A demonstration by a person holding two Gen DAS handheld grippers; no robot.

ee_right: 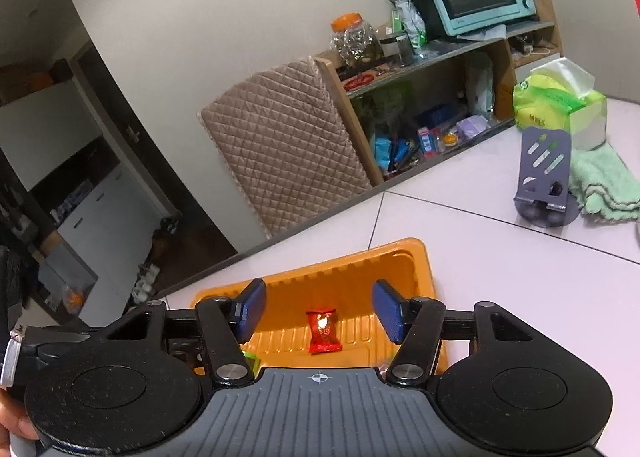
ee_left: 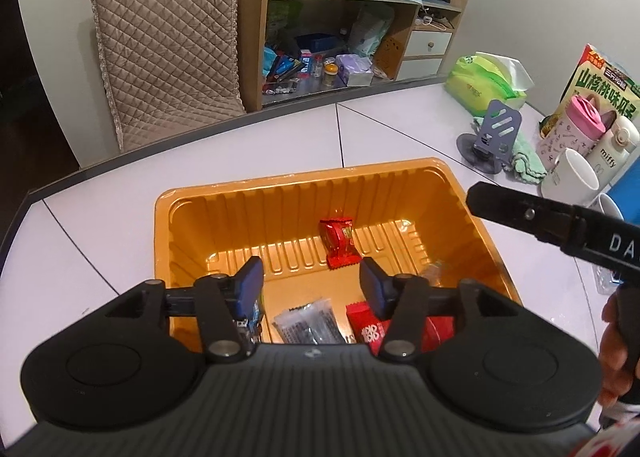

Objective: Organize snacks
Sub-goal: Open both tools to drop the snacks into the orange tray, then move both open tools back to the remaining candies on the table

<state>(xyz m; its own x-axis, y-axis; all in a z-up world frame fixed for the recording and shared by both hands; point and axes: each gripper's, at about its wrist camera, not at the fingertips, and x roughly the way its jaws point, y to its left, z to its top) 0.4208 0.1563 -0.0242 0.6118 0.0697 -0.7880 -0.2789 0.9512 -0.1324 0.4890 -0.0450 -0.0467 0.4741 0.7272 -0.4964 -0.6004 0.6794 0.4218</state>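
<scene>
The right gripper (ee_right: 318, 307) is held wide apart and empty above an orange tray (ee_right: 424, 269) set on the white counter (ee_right: 480, 257). A red snack (ee_right: 323, 331) is seen lying on the tray floor between the blue pads (ee_right: 250, 309). A grey stand (ee_right: 544, 177) and green cloth (ee_right: 600, 181) are placed well beyond.

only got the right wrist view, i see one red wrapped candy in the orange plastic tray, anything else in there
Observer: Yes. The left wrist view shows a clear packet with dark print lying at the near end of the orange plastic tray.
Operator: just that one
Observer: No, a red packet with white lettering lies right beside it.
Operator: where's the left gripper
Observer: The left gripper hangs open over those near packets, holding nothing.
</scene>
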